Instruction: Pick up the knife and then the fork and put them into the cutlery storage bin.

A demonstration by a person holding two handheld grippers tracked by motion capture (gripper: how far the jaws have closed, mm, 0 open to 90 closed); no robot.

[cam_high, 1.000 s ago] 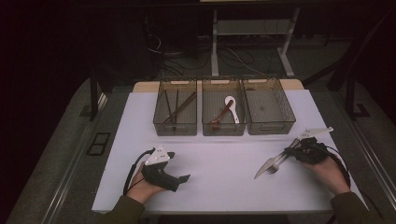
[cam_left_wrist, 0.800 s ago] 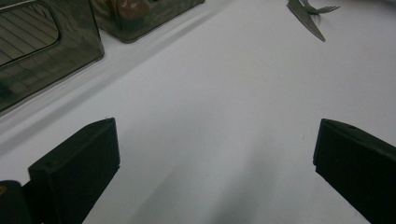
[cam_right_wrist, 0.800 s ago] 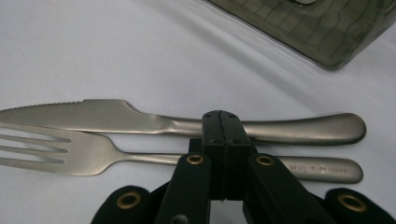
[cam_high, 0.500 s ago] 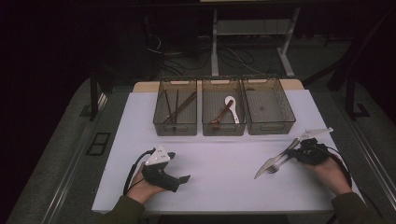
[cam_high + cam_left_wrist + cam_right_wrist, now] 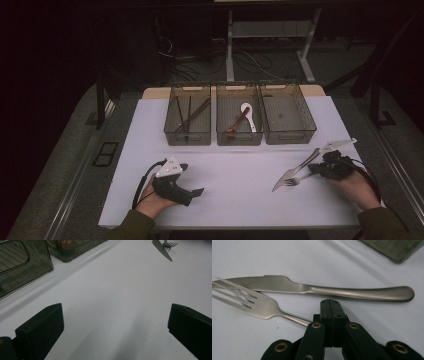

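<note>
While right bin (image 5: pixel 288 114) sits bare, middle bin (image 5: pixel 239 122) holds spoons (image 5: pixel 242 118).

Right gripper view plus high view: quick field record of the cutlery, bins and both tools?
right tool: shut, jaws together, fork handle running under them; whether it is gripped cannot be told
fork: on the table, tines beside the knife blade
knife: flat on the table, beyond the fork
left tool: open, nothing between the jaws
left bin: dark sticks
middle bin: white spoon, brown spoon
right bin: looks empty
</note>
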